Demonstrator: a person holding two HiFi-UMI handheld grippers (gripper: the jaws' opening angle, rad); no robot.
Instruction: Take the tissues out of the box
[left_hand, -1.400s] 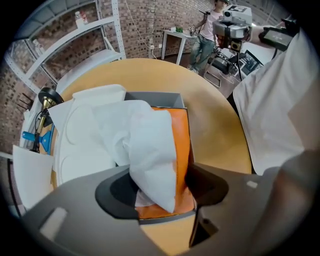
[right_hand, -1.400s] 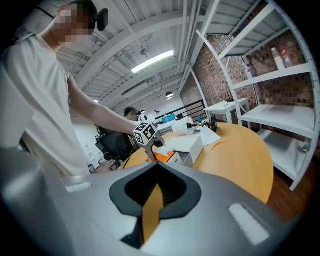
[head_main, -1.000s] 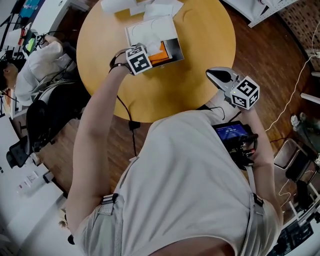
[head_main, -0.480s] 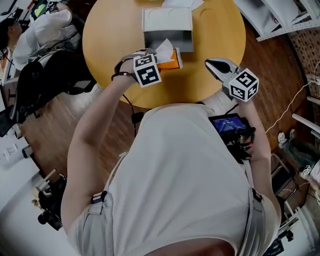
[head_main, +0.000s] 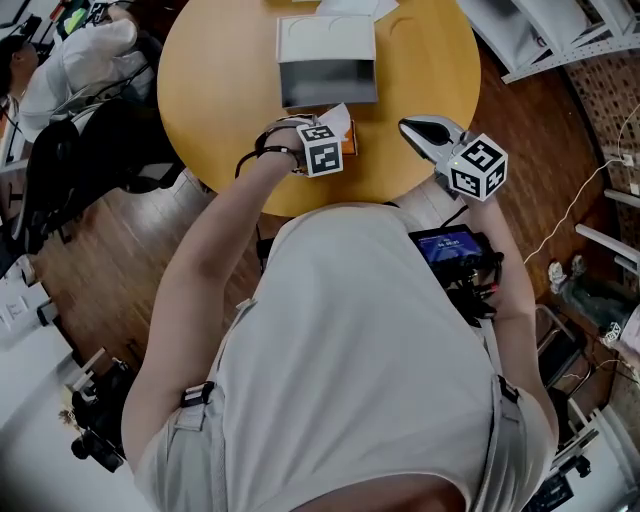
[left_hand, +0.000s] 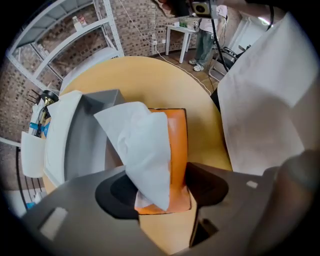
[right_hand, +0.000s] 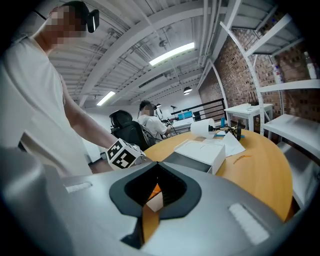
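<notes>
An open box (head_main: 327, 40) with a white lid and grey inside stands on the round wooden table (head_main: 220, 90). In front of it, toward me, my left gripper (head_main: 332, 140) grips an orange tissue pack (head_main: 347, 143) with a white tissue (head_main: 336, 117) sticking out of it. In the left gripper view the pads sit on both sides of the orange pack (left_hand: 177, 145), below the tissue (left_hand: 145, 145); the jaws are opening. My right gripper (head_main: 410, 128) hovers to the right over the table's near edge, shut and with nothing in it.
Loose papers (head_main: 350, 6) lie behind the box, and a paper roll (right_hand: 202, 129) stands at the table's far side. A seated person (head_main: 70, 60) and a dark chair are at the left. White shelving (head_main: 560, 30) stands at the right.
My left gripper has drawn the orange pack out of the box and toward the table's near edge. The right gripper has barely moved.
</notes>
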